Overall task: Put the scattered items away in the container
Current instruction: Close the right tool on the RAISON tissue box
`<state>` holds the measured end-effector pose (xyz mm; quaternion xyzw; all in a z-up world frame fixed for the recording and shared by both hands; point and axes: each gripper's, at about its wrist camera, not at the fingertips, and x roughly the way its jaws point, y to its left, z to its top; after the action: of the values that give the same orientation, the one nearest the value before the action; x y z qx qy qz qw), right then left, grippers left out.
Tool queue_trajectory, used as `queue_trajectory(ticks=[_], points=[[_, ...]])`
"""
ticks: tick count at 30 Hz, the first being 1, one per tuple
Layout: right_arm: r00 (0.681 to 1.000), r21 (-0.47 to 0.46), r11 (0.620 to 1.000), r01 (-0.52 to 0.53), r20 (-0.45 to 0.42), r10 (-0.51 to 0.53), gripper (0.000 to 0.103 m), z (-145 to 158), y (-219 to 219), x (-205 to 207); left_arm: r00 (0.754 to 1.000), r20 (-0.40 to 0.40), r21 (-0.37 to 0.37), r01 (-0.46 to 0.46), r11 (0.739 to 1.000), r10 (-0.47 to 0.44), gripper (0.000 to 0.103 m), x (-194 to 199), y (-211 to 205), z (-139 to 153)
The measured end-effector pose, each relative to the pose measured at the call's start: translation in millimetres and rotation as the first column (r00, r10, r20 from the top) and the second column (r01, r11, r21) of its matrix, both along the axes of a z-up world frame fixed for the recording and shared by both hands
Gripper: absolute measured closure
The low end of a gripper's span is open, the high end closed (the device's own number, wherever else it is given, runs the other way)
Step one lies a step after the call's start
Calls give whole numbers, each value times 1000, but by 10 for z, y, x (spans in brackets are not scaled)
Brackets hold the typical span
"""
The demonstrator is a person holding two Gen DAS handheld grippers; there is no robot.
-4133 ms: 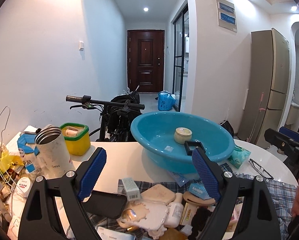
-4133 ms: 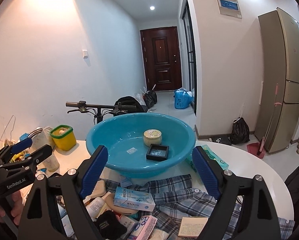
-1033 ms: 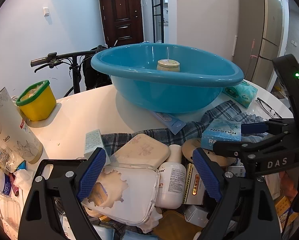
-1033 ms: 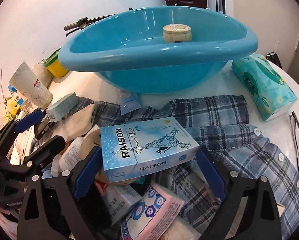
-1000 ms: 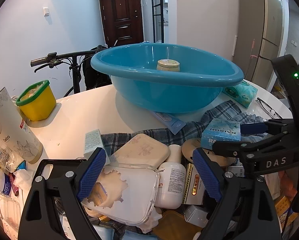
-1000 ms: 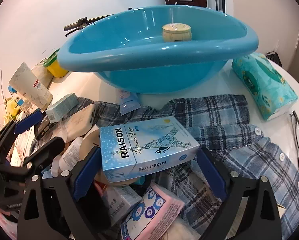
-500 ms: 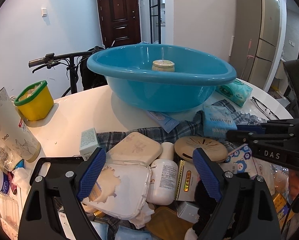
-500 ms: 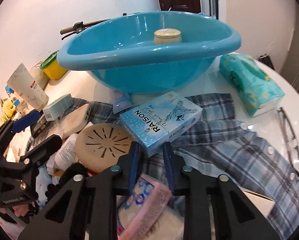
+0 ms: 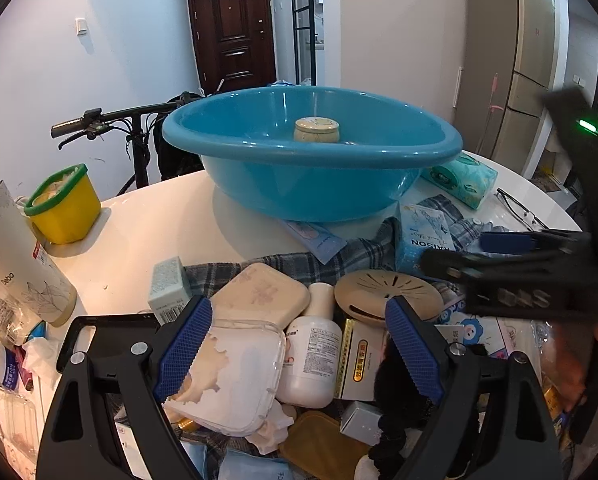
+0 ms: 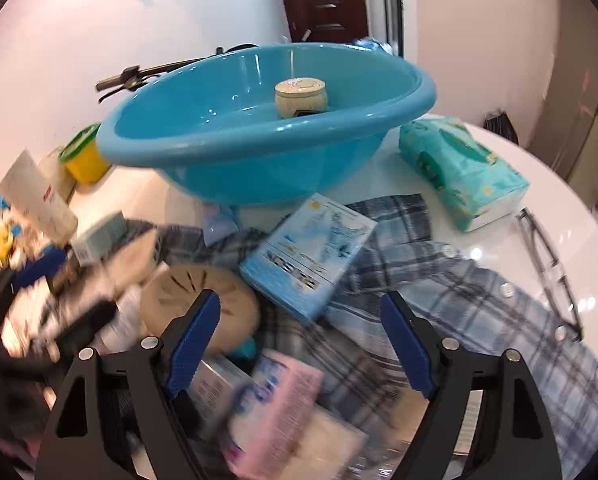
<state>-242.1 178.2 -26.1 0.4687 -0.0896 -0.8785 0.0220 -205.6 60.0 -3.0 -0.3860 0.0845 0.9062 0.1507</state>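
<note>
A blue basin (image 9: 311, 184) (image 10: 259, 168) stands on the white table with a small beige jar (image 9: 316, 130) (image 10: 301, 98) inside. A light-blue RAISON box (image 10: 307, 252) (image 9: 423, 236) lies on the plaid shirt (image 10: 459, 300) just in front of the basin. My right gripper (image 10: 299, 300) hovers just short of the box. Its jaws are opening and nothing is between them. My left gripper (image 9: 299, 312) is open above the pile, over a white bottle (image 9: 315, 360) and a clear plastic case (image 9: 231, 372), gripping neither.
A beige vented disc (image 9: 387, 292), a beige compact (image 9: 259, 296), small cartons and a pink pack (image 10: 275, 400) crowd the near table. A tissue pack (image 10: 459, 176) and glasses (image 10: 547, 264) lie right; a yellow tub (image 9: 65, 208) and paper cup (image 9: 19, 256) stand left.
The right jaws shut at the blue box's near edge, then spread again. The box has swung round and now lies closer to the basin. The left gripper has hardly moved.
</note>
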Motion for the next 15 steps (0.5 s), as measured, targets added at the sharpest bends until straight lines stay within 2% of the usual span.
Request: queue_trajectory(ticks=[3, 7, 9, 10, 11, 15], points=[[999, 11, 1000, 20, 48, -21, 21, -108, -103, -176, 1000, -7, -12, -2, 1000, 2, 13, 26, -19, -16], [996, 72, 996, 46, 72, -51, 21, -244, -152, -285, 1000, -4, -10, -8, 1000, 8, 13, 15, -64, -22], [995, 74, 996, 56, 74, -61, 21, -276, -101, -283, 1000, 1, -3, -10, 1000, 10, 13, -4, -80, -23], [996, 67, 996, 53, 71, -58, 28, -277, -70, -270, 1000, 3, 0, -11, 1000, 11, 13, -14, -85, -24], [996, 61, 997, 46, 70, -50, 40, -277, -43, -256, 1000, 5, 3, -11, 1000, 11, 13, -18, -86, -25], [995, 86, 995, 51, 79, -58, 42, -259, 119, -157, 1000, 9, 13, 0, 1000, 0, 13, -16, -61, -27]])
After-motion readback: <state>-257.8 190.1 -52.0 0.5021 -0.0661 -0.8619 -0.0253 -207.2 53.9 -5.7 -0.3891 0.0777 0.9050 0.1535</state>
